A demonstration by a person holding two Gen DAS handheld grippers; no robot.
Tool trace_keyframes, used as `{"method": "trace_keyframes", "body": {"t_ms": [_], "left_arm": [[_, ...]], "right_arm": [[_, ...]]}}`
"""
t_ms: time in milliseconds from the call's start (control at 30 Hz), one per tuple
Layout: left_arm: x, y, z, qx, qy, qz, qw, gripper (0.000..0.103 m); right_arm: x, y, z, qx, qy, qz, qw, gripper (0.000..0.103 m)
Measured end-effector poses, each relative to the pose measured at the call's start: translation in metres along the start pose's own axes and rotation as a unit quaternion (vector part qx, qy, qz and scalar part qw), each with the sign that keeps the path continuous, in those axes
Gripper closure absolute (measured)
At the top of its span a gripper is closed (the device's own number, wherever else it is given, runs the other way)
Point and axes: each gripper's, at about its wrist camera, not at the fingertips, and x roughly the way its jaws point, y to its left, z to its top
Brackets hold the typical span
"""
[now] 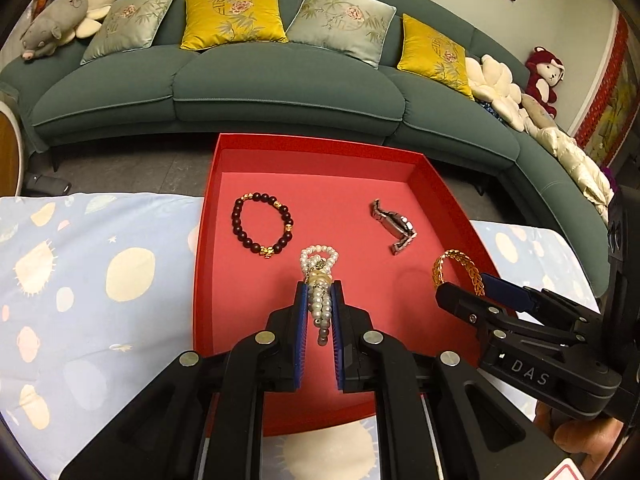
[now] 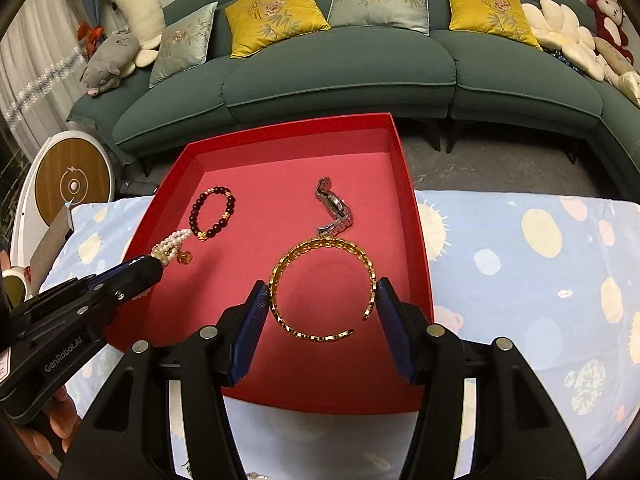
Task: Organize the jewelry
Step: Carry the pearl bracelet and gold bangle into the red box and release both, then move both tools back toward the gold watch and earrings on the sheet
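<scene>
The pearl bracelet [image 1: 318, 280] is pinched tight between the two blue pads of the left gripper [image 1: 319, 304]. It hangs bunched up over the near left part of the red box [image 1: 440, 184], with a small gold charm dangling from it (seen best from the right camera). It looks ready to be set down there, so each piece gets its own spot.

The gold bangle [image 2: 322, 288] lies flat near the right wall of the box, toward the near edge. The right gripper [image 2: 322, 302] has its jaws wide open, one pad on each side of the bangle. The right pad looks like it touches the bangle, but the left pad has a little gap. I think it has just let go, or is about to squeeze, and I cannot tell which.

The dark bead bracelet [image 1: 262, 226] sits by the far left part of the box. The silver watch [image 1: 394, 226] lies on its side toward the far right. They are well apart, so nothing tangles.

The box rests on a blue cloth with spots [image 1: 80, 280], and its far edge sticks out past the cloth toward a green sofa [image 1: 280, 88].
</scene>
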Motion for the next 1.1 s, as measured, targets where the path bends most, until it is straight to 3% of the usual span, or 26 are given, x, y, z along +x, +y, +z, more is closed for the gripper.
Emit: {"method": "trace_keyframes", "body": {"t_ms": [667, 833, 1100], "left_arm": [[0.023, 0.014, -0.001, -0.011, 0.011, 0.025, 0.9996, 0.093], [0.022, 0.02, -0.002, -0.018, 0.008, 0.032, 0.9993, 0.083], [0.018, 0.02, -0.009, 0.004, 0.018, 0.028, 0.9994, 0.083]], "right_arm": [[0.025, 0.006, 0.003, -0.015, 0.002, -0.006, 1.0, 0.048], [0.024, 0.007, 0.002, -0.016, -0.006, -0.011, 1.0, 0.048], [0.015, 0.002, -0.007, -0.012, -0.005, -0.003, 1.0, 0.048]]}}
